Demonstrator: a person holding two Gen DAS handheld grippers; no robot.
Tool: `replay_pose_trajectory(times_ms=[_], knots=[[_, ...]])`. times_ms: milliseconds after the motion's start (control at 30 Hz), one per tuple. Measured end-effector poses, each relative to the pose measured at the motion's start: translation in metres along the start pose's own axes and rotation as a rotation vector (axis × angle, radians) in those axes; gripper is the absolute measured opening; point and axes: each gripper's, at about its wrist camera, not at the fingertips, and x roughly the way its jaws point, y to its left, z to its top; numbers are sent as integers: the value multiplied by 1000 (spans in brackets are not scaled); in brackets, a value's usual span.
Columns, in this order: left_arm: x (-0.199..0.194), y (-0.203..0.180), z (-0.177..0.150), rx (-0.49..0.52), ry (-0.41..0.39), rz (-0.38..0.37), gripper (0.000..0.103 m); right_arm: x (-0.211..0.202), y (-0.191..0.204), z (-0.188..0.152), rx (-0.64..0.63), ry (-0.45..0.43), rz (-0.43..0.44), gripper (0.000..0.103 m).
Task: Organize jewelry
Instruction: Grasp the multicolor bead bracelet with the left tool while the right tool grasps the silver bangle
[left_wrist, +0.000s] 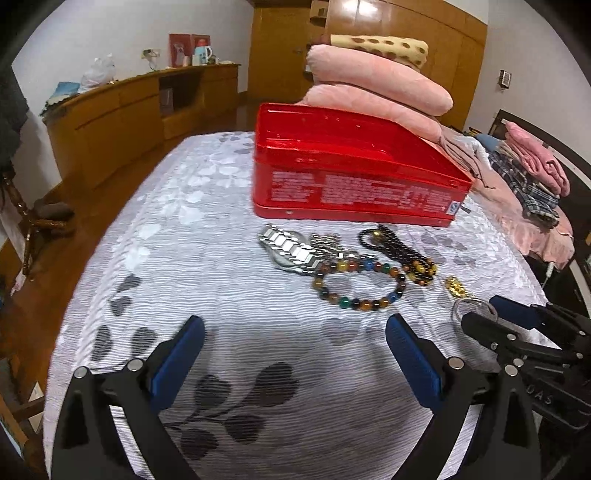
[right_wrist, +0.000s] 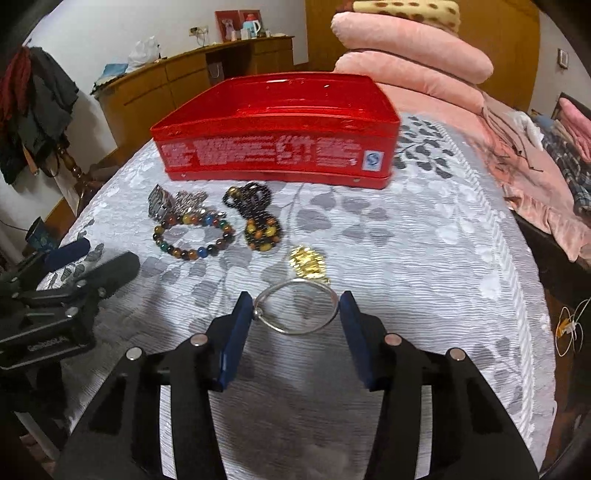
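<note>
A: The right tool (right_wrist: 295, 308) has its blue pads against both sides of the thin silver bangle (right_wrist: 295, 310), which lies on the bed's grey leaf-print cover (right_wrist: 424, 258), just in front of the gold trinket (right_wrist: 308, 264).

B: The likely trouble is that a thin round hoop gripped only at two edge points could pivot or spring out as it is lifted.

A: It could also catch the gold trinket, which sits touching or nearly touching its far edge, and drag it along.

B: The left tool (left_wrist: 295, 328) stands wide and empty, over bare cover short of the multicoloured bead bracelet (left_wrist: 360, 282).

A: The red tin (right_wrist: 277, 147) lies beyond the other jewelry, so a low carry could snag the beads, and its wall must be cleared.
</note>
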Motion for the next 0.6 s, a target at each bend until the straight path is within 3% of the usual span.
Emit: replay_pose_trajectory(times_ms=[233,400,467,500,567,600], knots=[[18,-10,10,-21,49,-46,75,-1,-13,-1,18,-2,5,47],[28,-5,18,-56,60,-31,61,1,-14,-2,21,-3,20,47],[30,-4,19,-50,62,-3,45,1,-15,-2,24,-4,25,47],[30,-3,19,-49,62,2,42,1,-16,-2,26,-5,25,47],[28,0,18,-57,59,0,19,2,-17,-2,31,-4,27,47],[26,4,17,-75,58,-10,14,2,-17,-2,33,-4,27,47]])
